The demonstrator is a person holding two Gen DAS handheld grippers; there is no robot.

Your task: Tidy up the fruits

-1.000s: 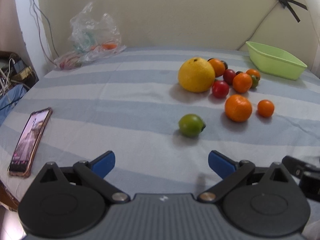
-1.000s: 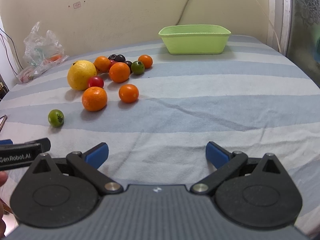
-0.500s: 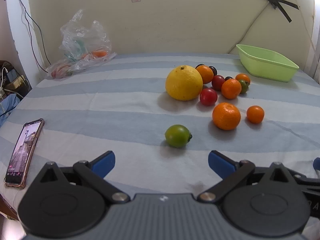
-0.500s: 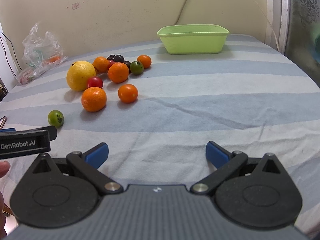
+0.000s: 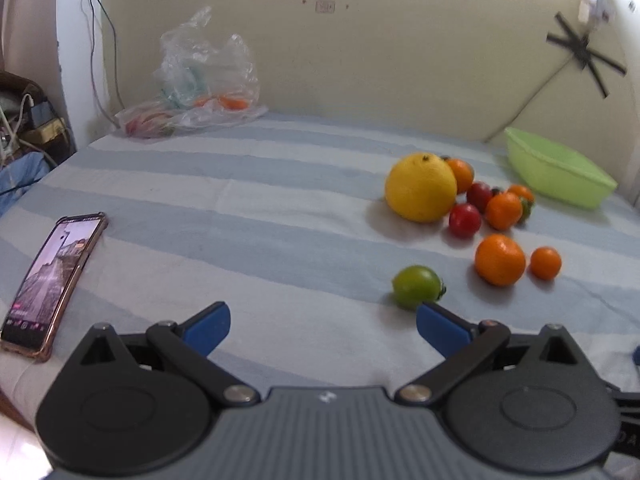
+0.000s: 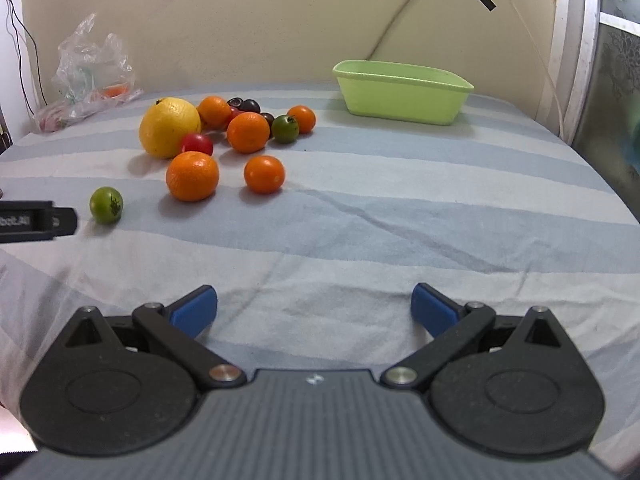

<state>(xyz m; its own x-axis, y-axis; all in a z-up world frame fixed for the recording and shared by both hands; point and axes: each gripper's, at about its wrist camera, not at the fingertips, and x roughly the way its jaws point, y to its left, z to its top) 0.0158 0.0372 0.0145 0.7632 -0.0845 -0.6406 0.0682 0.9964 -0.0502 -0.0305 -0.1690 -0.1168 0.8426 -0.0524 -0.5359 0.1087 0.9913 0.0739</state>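
On the far left we see a phone [image 5: 52, 280] lying flat on the striped cloth [image 5: 260, 208], with its screen lit. Behind it, by the wall, sits a crinkly plastic bag [image 5: 200, 80].

Our left gripper [image 5: 322, 326] hangs low over the cloth. Its blue jaws are spread wide and hold nothing. Just beside its right fingertip [image 5: 436, 326] sits a small green fruit [image 5: 417, 287], alone, a bit apart from the others.

Next come the other fruits, all loose on the cloth. The big yellow fruit [image 6: 169, 127] is the largest. A red tomato [image 6: 196, 144] touches it. In front are a big orange [image 6: 192, 176] and a smaller orange [image 6: 264, 174], near each other but not touching. Behind them more oranges [image 6: 248, 132], some dark little fruits [image 6: 250, 105] and a dark green tomato [image 6: 285, 129] crowd together.

Our right gripper [image 6: 314, 308] is also low over the cloth, well apart from the fruits. Its jaws are spread wide too, with nothing in them.

On the right, at the back, stands the light green bin [image 6: 400, 98]. We cannot see any fruit in it from here.
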